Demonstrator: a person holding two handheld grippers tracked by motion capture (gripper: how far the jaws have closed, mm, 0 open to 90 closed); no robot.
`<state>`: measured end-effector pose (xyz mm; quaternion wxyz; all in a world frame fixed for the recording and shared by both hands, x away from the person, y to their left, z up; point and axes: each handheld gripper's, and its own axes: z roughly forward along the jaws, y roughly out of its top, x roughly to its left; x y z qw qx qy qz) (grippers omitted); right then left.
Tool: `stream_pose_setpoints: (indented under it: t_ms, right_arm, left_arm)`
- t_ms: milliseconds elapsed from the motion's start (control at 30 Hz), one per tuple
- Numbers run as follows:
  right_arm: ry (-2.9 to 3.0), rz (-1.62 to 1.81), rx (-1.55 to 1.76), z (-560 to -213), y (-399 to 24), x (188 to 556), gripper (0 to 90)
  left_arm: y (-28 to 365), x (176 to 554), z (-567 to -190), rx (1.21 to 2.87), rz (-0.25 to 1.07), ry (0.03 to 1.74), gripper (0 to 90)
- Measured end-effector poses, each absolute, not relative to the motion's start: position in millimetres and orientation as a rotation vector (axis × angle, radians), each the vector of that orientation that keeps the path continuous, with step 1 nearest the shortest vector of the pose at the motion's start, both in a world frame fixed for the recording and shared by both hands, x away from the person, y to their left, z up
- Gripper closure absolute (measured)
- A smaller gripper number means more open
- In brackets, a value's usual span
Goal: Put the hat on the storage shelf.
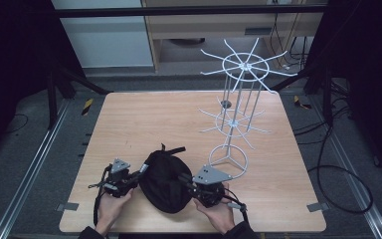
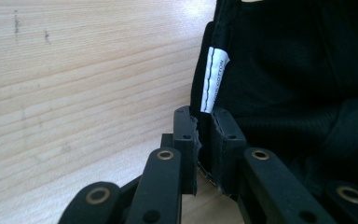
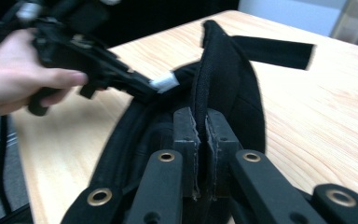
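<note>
High view: both grippers, left (image 1: 140,175) and right (image 1: 183,179), pinch a black cap's (image 1: 163,180) rim, seemingly lifted, near the table's (image 1: 144,114) front edge.

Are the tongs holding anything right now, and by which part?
Yes. Both hold the black cap by its rim: left tongs are shut on the edge below the white label, right tongs pinch the opposite edge.

Dim high view w/ dark surroundings; gripper views brighter, right one motion-blurred, backgrounds soft
</note>
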<state>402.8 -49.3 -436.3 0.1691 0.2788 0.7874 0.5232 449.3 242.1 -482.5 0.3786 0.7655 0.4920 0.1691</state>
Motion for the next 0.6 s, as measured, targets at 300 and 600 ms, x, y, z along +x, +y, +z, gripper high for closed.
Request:
stream_pose_setpoints:
  t_ms: [300,600]
  right_arm:
    - [2.321,1.467,0.744,-449,-37,398,84.8]
    - [2.296,1.392,0.804,-456,-41,398,84.8]
  left_arm:
    - [242,454,-486,1.951,0.435,1.236,78.7]
    - [253,452,-481,1.913,0.394,1.235,63.1]
